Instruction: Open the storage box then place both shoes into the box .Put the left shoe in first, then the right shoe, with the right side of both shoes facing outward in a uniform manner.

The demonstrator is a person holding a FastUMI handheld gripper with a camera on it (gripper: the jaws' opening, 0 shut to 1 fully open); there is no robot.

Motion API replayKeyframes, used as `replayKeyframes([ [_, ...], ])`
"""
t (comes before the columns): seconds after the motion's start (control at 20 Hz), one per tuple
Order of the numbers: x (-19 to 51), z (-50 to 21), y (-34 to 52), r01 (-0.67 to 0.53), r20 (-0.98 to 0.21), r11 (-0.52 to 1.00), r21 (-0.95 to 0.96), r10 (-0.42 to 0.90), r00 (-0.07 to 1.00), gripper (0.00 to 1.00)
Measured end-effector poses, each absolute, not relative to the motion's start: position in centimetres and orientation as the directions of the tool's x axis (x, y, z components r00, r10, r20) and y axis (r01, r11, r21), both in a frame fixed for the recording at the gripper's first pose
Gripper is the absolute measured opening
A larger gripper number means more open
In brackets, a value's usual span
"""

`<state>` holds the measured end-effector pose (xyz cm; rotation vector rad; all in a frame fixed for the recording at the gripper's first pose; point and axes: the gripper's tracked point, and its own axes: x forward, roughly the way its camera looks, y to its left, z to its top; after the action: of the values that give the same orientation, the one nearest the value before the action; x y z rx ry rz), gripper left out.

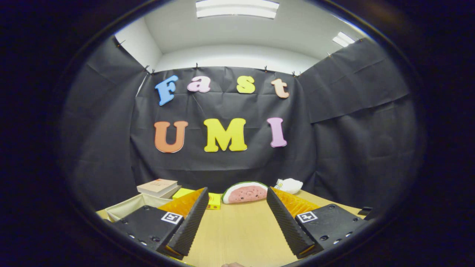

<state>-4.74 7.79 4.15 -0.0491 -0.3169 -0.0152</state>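
Observation:
My gripper [237,194] is open, its two fingers spread wide over the wooden table [241,233] with nothing between them. A beige fabric storage box [128,208] stands by the left finger, its rim and inside wall in sight. Of the shoes I see nothing in this view.
A watermelon-slice plush [245,193] lies just beyond the fingertips. A white plush toy [289,184] sits behind the right finger. A book [157,186] rests beyond the box, with yellow flat items [213,200] next to it. Black cloth walls close off the booth.

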Motion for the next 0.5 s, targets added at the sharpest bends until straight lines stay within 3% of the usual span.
replayKeyframes([
  [0.5,-5.1,2.0,9.5,-0.06,0.263,0.995,-0.083,0.08,0.961,0.95],
])
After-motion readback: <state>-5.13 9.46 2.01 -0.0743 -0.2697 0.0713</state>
